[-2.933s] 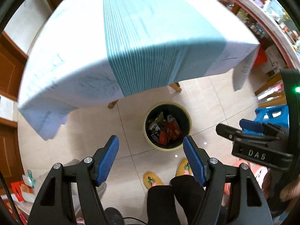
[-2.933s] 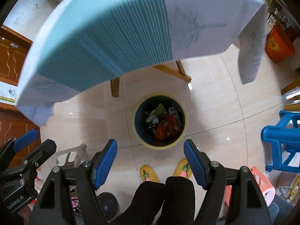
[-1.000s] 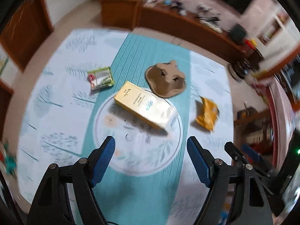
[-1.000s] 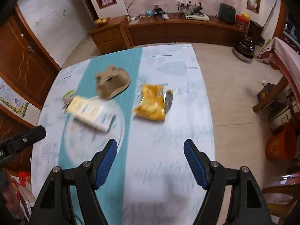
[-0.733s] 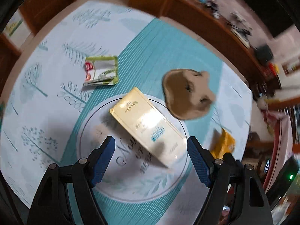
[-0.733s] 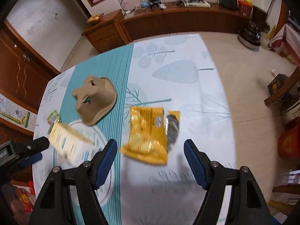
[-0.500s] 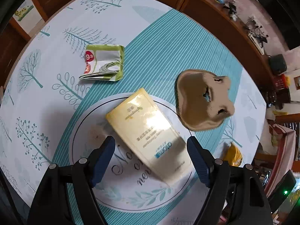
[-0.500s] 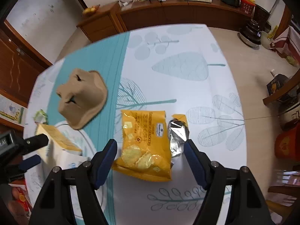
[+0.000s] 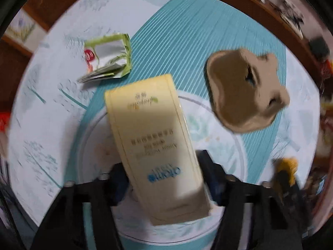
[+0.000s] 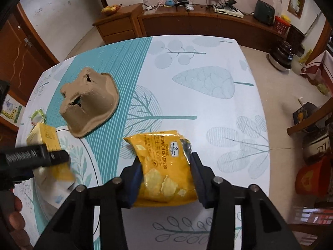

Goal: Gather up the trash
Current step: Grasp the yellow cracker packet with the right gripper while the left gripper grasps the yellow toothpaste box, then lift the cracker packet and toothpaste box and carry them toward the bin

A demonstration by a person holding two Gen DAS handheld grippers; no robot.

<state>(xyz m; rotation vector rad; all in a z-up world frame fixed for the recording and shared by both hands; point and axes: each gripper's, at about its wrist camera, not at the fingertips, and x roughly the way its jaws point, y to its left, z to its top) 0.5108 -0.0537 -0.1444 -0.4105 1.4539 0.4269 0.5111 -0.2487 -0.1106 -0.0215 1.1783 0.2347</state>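
2 grippers have come down onto the desk (image 10: 239, 66) since half a second ago. Our left gripper (image 9: 164, 179) now straddles the pale yellow box (image 9: 154, 145), fingers spread on either side; whether they touch it we cannot tell through the blur. Our right gripper (image 10: 165, 174) flanks the yellow cracker packet (image 10: 164, 166), pads at its edges. We judge 2 grasps imminent; the egg carton piece (image 10: 89, 102) and green wrapper (image 9: 108, 60) remain.

Low wooden sideboard (image 10: 199, 24) along a pale wall (image 10: 62, 6), beige tiled floor (image 10: 276, 95), perhaps a wooden door (image 10: 18, 56) at left.
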